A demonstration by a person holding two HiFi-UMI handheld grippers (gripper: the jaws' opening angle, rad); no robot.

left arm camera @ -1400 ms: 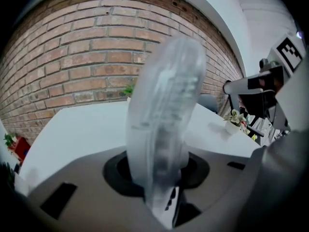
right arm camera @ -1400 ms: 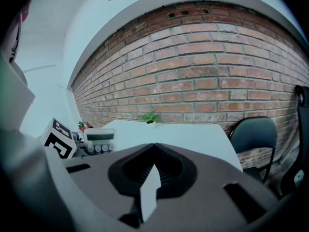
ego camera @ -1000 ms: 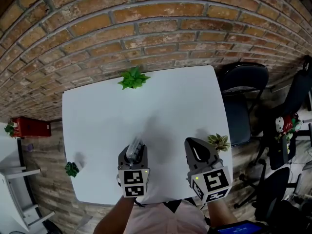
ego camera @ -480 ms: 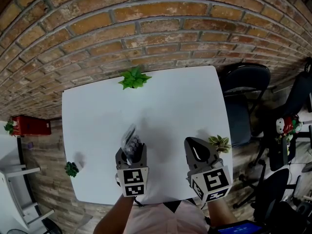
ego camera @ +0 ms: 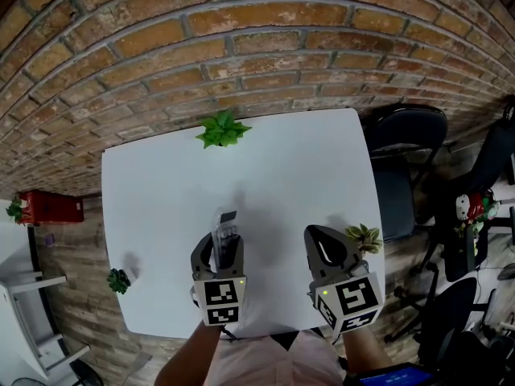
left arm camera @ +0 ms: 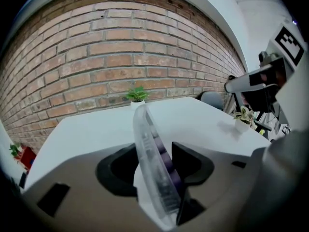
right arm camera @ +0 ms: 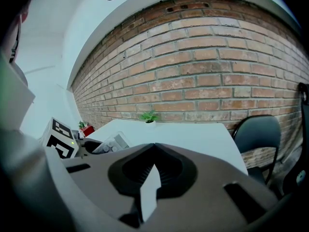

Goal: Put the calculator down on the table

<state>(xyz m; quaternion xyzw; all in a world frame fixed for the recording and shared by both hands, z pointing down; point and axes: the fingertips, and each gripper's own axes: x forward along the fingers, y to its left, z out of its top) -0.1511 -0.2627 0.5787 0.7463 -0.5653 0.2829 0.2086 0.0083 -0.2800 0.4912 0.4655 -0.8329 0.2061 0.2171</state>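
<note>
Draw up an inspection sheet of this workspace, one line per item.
Surface: white table.
Job's things: calculator stands on edge, leaning, between the left gripper's fingers; not yet laid flat.
Clutter: small potted plant at the far edge, another at the left edge, a third at the right edge.
Grippers: left gripper jaws opening around the calculator; right gripper shut, empty.
Cables: nothing seen.
Surroundings: brick wall; black chair to the right.

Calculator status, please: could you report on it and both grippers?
Left gripper opening, calculator standing tilted on edge between its jaws. Right gripper shut, empty. Nothing on the table ahead blocks it.
</note>
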